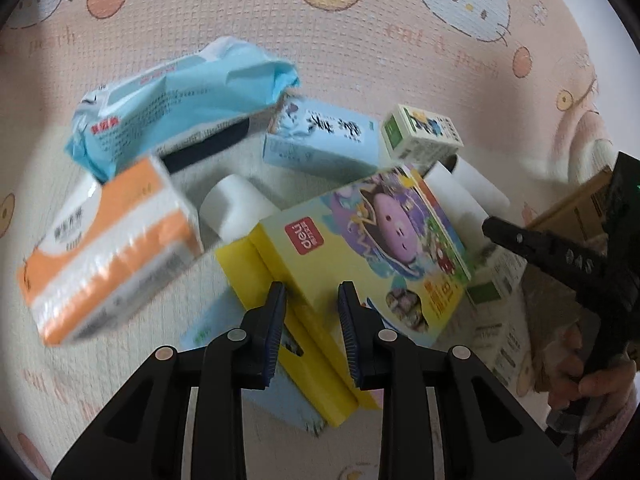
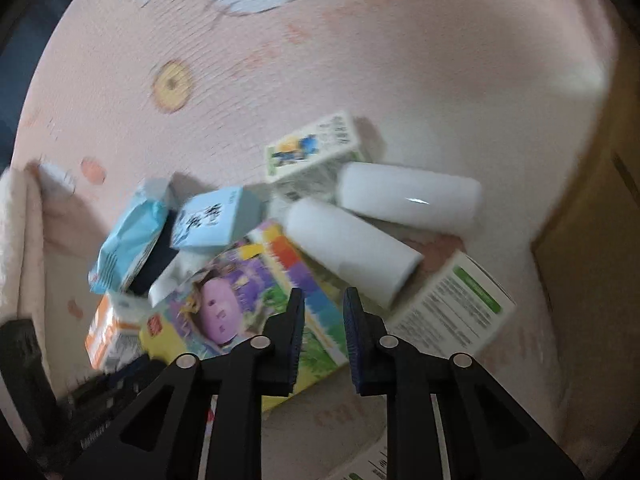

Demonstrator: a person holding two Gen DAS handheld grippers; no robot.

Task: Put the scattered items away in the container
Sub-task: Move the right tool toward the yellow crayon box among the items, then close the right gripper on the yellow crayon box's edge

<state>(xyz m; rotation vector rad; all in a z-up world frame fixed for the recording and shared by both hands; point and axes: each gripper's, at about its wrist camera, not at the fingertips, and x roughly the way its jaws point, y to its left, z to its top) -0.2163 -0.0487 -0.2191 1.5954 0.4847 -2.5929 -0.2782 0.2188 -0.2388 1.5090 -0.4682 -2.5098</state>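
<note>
In the left wrist view, the left gripper (image 1: 312,292) is hovering with its fingers (image 1: 269,332) standing apart at a moderate gap and gripping nothing. Directly beneath them the yellow cartoon box (image 1: 360,256) is lying flat on the pink cartoon mat (image 1: 280,20), tilted, with a pale blue flat pack (image 1: 288,400) showing under its near corner. To the left an orange tissue pack (image 1: 108,248) is resting on the mat, and just beyond it a white paper roll (image 1: 236,212) is sitting against the yellow box's far-left edge. Farther back, a light blue wipes pack (image 1: 180,100) is leaning across a dark item, beside a light blue carton (image 1: 324,140) and a small green-and-white carton (image 1: 420,136). Two more white rolls (image 1: 464,192) are lying past the yellow box's far-right corner. At the right edge the right gripper (image 1: 492,226) is reaching in, held by the person's hand (image 1: 592,376), with a brown cardboard box (image 1: 576,208) behind it.

In the right wrist view, the right gripper (image 2: 324,300) is likewise holding its fingers (image 2: 294,340) moderately apart and empty, above the yellow cartoon box (image 2: 240,300). A white leaflet-printed carton (image 2: 452,312) is lying to the right, the two white rolls (image 2: 352,248) beyond, and the cardboard box's wall (image 2: 592,280) is rising at the far right.
</note>
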